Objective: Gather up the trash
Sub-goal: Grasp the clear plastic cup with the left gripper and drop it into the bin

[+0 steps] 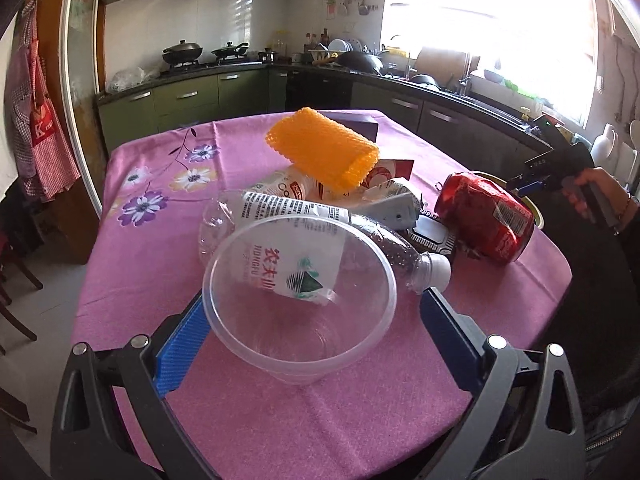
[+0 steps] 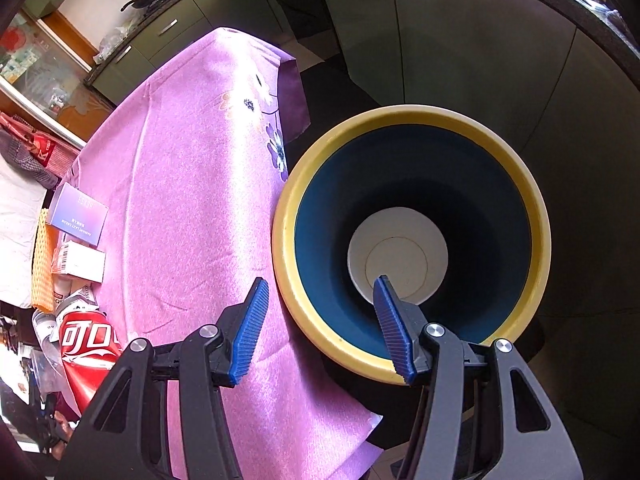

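Left wrist view: my left tongs [image 1: 312, 320] stand wide apart around a clear plastic bowl [image 1: 298, 304] on the pink tablecloth [image 1: 168, 240]. Whether the blue pads [image 1: 182, 344] press its wall I cannot tell. Just behind the bowl lies a clear water bottle [image 1: 304, 236] with a white cap, then a heap of wrappers, an orange mesh sleeve [image 1: 324, 152] on top, and a dented red can [image 1: 486, 216] to the right. Beyond the can, my hand [image 1: 588, 196] grips the other tool.

Right wrist view: my right tongs [image 2: 320, 320] hang about half open with nothing between them, pointing down over a yellow-rimmed bin [image 2: 532, 200] just beside the table edge. Its inside is dark blue, with a white disc at the bottom. The red can shows at the lower left.
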`<action>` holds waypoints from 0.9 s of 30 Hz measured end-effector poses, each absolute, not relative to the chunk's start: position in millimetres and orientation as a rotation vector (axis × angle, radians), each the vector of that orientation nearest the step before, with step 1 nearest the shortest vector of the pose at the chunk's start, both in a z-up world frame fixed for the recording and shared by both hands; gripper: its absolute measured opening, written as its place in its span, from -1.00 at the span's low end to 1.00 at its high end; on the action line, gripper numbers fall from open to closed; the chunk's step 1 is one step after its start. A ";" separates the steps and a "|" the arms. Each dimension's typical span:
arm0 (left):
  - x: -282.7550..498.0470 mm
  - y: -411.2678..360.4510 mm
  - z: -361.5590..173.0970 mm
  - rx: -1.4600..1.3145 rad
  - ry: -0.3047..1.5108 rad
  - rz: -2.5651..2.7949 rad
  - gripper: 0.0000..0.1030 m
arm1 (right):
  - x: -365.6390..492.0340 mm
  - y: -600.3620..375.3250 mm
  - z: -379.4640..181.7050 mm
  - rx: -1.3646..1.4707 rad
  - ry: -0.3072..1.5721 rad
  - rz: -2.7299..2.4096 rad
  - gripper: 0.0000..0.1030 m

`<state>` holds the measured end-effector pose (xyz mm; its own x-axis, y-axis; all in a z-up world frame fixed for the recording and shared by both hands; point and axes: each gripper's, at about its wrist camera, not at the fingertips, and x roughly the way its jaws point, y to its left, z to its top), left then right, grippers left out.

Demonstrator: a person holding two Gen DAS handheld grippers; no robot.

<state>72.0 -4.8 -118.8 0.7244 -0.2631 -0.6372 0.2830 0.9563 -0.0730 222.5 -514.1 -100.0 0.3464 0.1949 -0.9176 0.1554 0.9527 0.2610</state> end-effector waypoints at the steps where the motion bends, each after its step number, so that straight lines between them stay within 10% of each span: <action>1: 74.1 -5.2 -121.8 0.024 0.706 -0.300 0.68 | 222.5 -515.7 -101.2 0.330 1.223 0.027 0.06; 4: 79.4 -2.1 -129.6 -0.004 0.744 -0.295 0.23 | 221.5 -519.8 -104.2 0.337 1.225 0.027 0.06; 27: 121.8 -120.5 -28.4 0.082 0.705 -0.699 0.19 | 199.3 -551.7 -94.0 0.385 1.131 0.036 0.07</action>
